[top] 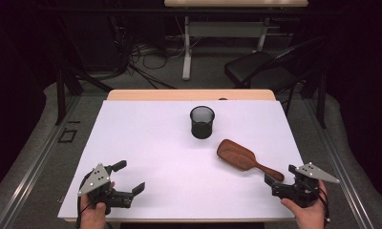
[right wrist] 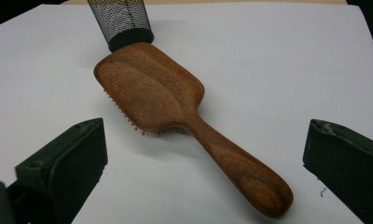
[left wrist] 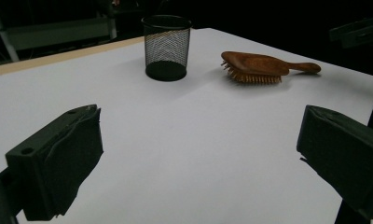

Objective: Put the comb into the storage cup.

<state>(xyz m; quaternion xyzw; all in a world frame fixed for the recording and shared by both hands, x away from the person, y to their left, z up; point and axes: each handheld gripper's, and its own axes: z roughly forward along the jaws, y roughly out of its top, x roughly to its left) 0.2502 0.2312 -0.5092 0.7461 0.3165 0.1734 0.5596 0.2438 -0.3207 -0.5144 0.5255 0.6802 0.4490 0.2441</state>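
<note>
Wooden and bristle-down, the hairbrush (top: 245, 159) lay flat on the white table (top: 146, 143), its handle pointing toward my right gripper (top: 281, 177) and its paddle end toward the black mesh cup (top: 202, 122) standing upright farther back near the middle. I judged the work as hardly begun: nothing had been lifted, and the cup looked empty as far as I could see through its mesh. My right gripper had its jaws spread wide and held nothing; in the right gripper view the brush handle (right wrist: 243, 175) ran up between the two jaws, near but not touching either, so I read that hand as lined up for a grasp on the handle. My left gripper (top: 126, 177) sat at the near left corner, well apart from both things, jaws likewise wide open and empty; in the left gripper view the cup (left wrist: 166, 47) and the brush (left wrist: 257, 65) showed far off across bare table. What remained, as I judged it, was closing on the handle, lifting the brush and standing it in the cup.
</note>
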